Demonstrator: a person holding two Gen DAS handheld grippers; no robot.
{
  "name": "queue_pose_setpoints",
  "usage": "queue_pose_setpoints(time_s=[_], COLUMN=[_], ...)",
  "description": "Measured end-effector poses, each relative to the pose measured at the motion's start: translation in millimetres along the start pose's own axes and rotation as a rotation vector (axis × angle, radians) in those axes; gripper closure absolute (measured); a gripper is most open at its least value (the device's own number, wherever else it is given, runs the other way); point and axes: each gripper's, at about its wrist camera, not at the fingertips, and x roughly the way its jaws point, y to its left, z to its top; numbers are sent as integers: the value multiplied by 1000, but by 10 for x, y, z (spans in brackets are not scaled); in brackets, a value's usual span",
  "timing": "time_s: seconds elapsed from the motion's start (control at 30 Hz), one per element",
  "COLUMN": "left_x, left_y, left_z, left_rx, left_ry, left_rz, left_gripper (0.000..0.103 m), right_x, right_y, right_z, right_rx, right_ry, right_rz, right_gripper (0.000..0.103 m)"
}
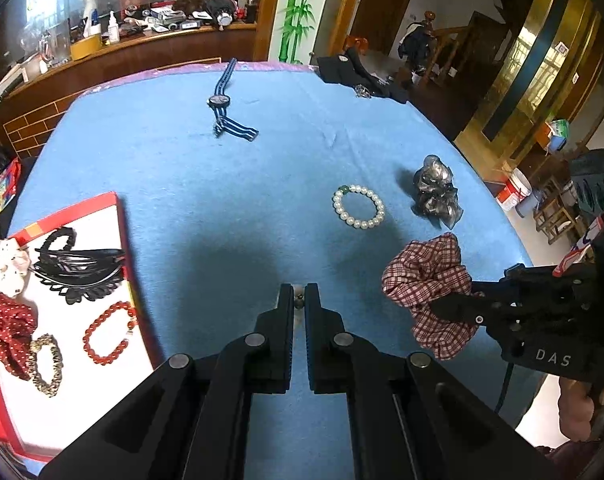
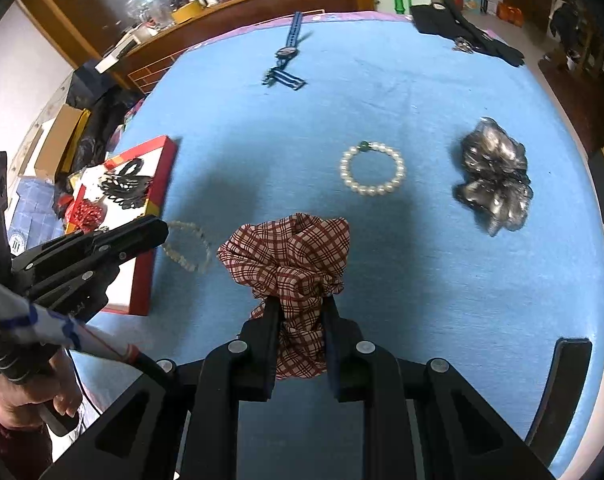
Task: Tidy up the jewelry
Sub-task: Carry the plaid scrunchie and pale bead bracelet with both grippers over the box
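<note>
Above blue cloth | right gripper tilted down | fingers clamp plaid scrunchie

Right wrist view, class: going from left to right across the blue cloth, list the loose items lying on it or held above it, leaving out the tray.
Clear bead bracelet → striped watch → plaid scrunchie in the right tool → pearl bracelet → grey scrunchie.
</note>
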Motion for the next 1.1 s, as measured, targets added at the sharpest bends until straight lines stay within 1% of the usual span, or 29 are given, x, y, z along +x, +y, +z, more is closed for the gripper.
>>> queue_pose_setpoints(time_s=[0.57, 0.83, 1.1], left_x=[-322, -500, -672], left_y=[248, 531, 890], left_z=[-150, -256, -386], left_rx=[-33, -78, -128], left_ry=[-28, -43, -55], left_rz=[46, 80, 114], left_gripper=[98, 98, 98], right_x=[21, 115, 245], right_y=[483, 781, 1165], right_z=[29, 84, 122], right_rx=[-71, -124, -186], right_ry=[-5, 8, 26], right_rz=[21, 40, 56], right_gripper=[82, 82, 82])
